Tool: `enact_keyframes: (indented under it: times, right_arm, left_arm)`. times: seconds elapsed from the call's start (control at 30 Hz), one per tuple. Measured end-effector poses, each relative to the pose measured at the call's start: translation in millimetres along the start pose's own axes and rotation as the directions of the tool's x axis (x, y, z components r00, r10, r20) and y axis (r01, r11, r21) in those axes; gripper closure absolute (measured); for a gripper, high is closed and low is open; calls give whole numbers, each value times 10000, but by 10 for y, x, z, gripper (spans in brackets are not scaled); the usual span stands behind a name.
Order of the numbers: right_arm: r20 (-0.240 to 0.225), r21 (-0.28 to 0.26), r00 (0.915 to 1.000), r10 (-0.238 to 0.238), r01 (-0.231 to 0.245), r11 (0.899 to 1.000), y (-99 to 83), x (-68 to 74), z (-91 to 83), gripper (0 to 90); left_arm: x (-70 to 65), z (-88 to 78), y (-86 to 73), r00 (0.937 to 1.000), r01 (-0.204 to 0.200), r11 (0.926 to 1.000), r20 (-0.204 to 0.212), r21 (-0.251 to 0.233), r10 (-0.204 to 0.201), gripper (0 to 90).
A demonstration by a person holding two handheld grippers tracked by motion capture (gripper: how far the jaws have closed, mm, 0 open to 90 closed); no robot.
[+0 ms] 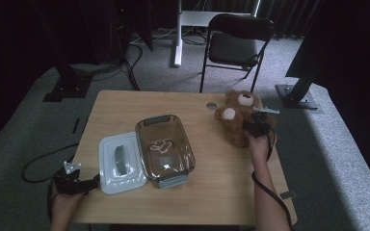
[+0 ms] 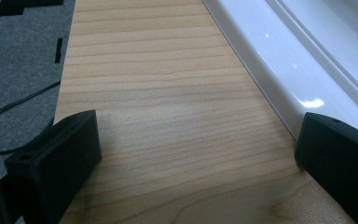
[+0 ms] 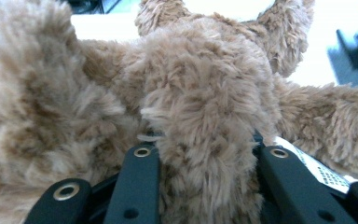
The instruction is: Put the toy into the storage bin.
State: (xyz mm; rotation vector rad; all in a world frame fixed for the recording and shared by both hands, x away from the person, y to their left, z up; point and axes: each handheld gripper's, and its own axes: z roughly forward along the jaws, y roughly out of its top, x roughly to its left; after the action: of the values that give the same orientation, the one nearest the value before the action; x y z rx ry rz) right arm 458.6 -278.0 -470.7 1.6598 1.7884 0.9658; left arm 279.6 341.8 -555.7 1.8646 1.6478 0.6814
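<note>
Right gripper (image 1: 255, 126) fingers around teddy bear (image 1: 236, 115)

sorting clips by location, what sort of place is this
Probably a recording studio or lab set up for handling trials, not a home. A lone wooden table stands on grey carpet, ringed by dark curtains and black stands with floor plates. Cables run over the floor, and a folding chair waits behind.

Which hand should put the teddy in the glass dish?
Right: its hand-held gripper already squeezes the teddy. The left hand-held gripper is open beside the white lid, far from it.
</note>
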Motion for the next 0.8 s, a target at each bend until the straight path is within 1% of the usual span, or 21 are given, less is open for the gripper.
enact_keyframes:
  times: [0.03, 0.17, 0.27, 0.43, 0.47, 0.5, 0.57, 0.6, 0.67, 0.8]
  right_arm:
    - [25, -159, 9998, -199, 200, 9997, 15, 24, -93, 711]
    - [-296, -546, 9991, -300, 284, 9981, 58, 87, -276, 724]
    - [-432, -872, 9970, -637, 598, 9944, 96, 190, -416, 725]
    - [-637, -1360, 9953, -727, 635, 9887, 120, 362, -634, 725]
    - [-688, -1485, 9939, -860, 750, 9861, 125, 414, -694, 724]
    - [-758, -1597, 9934, -859, 729, 9845, 125, 441, -734, 724]
    - [-873, -1842, 9907, -1047, 873, 9790, 136, 524, -837, 724]
    - [-1035, -2013, 9897, -993, 770, 9765, 141, 570, -905, 724]
    - [-1203, -2263, 9861, -1149, 855, 9703, 161, 653, -1013, 724]
    - [-1675, -2737, 9754, -1433, 936, 9572, 214, 808, -1216, 723]
  left_arm:
    - [1, 0, 0, 10000, -10, 10000, 2, 2, 10, 8]
    - [1, 1, 0, 10000, -5, 10000, 4, -6, 5, 8]
    - [0, 0, 0, 10000, -5, 10000, 2, 1, 5, 8]
    - [0, 0, 0, 10000, 2, 10000, 3, -1, -2, 8]
    - [0, 0, 0, 10000, 1, 10000, 3, -2, -1, 8]
    - [0, 0, 0, 10000, 1, 10000, 5, -3, -1, 8]
    - [0, 0, 0, 10000, 1, 10000, 2, 0, -1, 8]
    - [1, 0, 0, 10000, -12, 10000, -1, 3, 12, 8]
    - [1, 1, 0, 10000, -5, 10000, 8, -5, 5, 8]
    - [3, 0, 1, 10000, -29, 10000, 1, 8, 29, 8]
